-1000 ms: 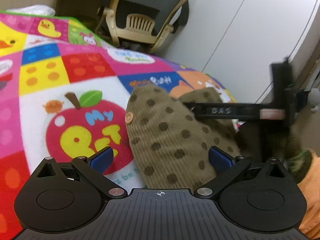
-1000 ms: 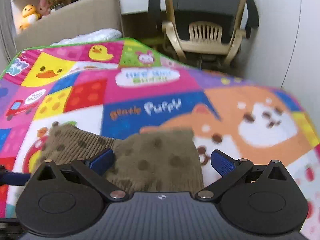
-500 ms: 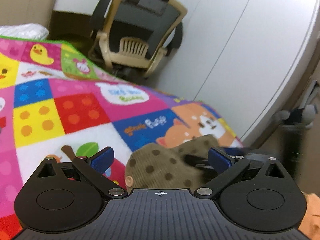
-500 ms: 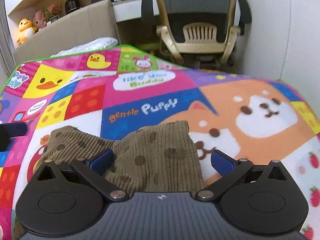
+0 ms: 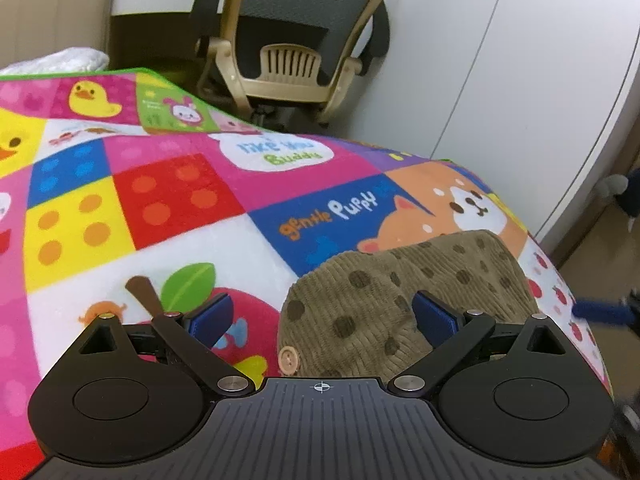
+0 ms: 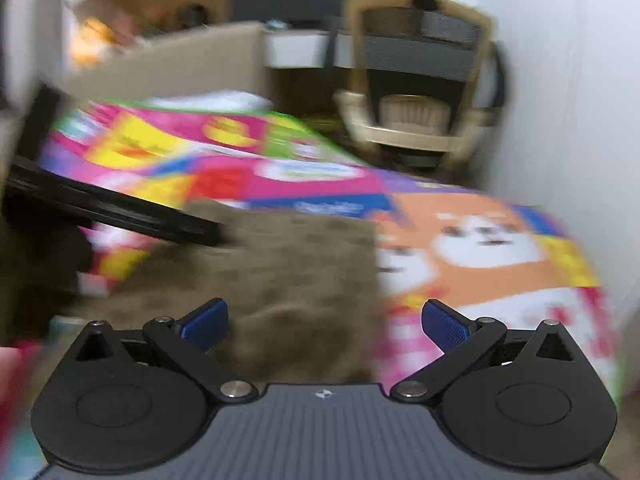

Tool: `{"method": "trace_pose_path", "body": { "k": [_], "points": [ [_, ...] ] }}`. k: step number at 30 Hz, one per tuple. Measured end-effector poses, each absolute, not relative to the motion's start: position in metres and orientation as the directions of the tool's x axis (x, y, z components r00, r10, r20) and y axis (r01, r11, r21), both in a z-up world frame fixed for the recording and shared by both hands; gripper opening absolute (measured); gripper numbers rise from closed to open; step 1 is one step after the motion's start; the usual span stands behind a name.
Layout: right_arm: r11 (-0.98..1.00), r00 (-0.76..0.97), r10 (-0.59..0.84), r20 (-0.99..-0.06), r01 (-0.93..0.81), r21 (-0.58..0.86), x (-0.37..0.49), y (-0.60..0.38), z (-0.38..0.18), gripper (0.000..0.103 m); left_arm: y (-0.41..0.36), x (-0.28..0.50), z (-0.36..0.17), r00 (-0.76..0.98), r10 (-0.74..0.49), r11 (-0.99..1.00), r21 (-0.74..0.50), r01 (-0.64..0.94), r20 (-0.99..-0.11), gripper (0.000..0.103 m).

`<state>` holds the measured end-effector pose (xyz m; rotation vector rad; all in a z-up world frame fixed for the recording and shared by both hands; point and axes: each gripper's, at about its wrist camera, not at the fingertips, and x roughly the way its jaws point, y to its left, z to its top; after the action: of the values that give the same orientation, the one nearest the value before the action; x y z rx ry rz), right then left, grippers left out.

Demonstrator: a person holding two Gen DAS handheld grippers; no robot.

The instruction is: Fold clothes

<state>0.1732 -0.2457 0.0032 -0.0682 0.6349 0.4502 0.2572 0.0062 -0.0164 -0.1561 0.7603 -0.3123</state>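
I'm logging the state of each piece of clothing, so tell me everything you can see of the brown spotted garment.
The garment is olive-brown ribbed cloth, like corduroy, with darker brown dots and a pale button at its near left edge. It lies bunched and folded over on the colourful blanket, partly covering the puppy picture near the blanket's right edge. The open left gripper is above it; whether its fingers touch the cloth is unclear. The right wrist view is blurred.

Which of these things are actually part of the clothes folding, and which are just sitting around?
Part of the job:
spotted corduroy garment
left claw, open
right claw, open
colourful play mat, under the garment

Just lying about:
office chair
white cloth behind the mat
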Motion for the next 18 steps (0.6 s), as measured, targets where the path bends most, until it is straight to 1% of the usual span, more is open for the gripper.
{"method": "trace_pose_path", "body": {
  "k": [1,2,3,5,7,10,15,18],
  "points": [
    [0.876,0.681,0.439,-0.587,-0.469,0.112,0.168,-0.244,0.004,0.103,0.007,0.257,-0.017,0.68,-0.336,0.941,-0.257,0.219,-0.652,0.1],
    [0.861,0.656,0.455,-0.602,-0.496,0.111,0.165,-0.238,0.0,0.103,0.007,0.258,-0.017,0.679,-0.338,0.94,-0.263,0.216,-0.651,0.1],
    [0.852,0.637,0.457,-0.621,-0.514,0.099,0.162,-0.231,-0.005,0.103,0.006,0.257,-0.017,0.678,-0.341,0.939,-0.264,0.219,-0.651,0.1],
    [0.866,0.631,0.403,-0.662,-0.498,0.052,0.161,-0.218,-0.023,0.103,0.005,0.256,-0.017,0.679,-0.341,0.939,-0.262,0.222,-0.65,0.1],
    [0.871,0.617,0.423,-0.664,-0.48,0.11,0.164,-0.22,-0.029,0.103,0.006,0.253,-0.014,0.684,-0.336,0.941,-0.256,0.22,-0.647,0.1],
    [0.865,0.597,0.444,-0.668,-0.481,0.146,0.169,-0.225,-0.028,0.103,0.009,0.248,-0.009,0.685,-0.342,0.939,-0.266,0.218,-0.643,0.1],
    [0.861,0.596,0.439,-0.672,-0.493,0.126,0.165,-0.228,-0.026,0.103,0.015,0.228,0.002,0.69,-0.36,0.931,-0.295,0.217,-0.629,0.099],
    [0.853,0.577,0.45,-0.682,-0.504,0.137,0.161,-0.236,-0.026,0.103,0.027,0.203,0.0,0.655,-0.43,0.897,-0.378,0.231,-0.622,0.099]
  ]
}}
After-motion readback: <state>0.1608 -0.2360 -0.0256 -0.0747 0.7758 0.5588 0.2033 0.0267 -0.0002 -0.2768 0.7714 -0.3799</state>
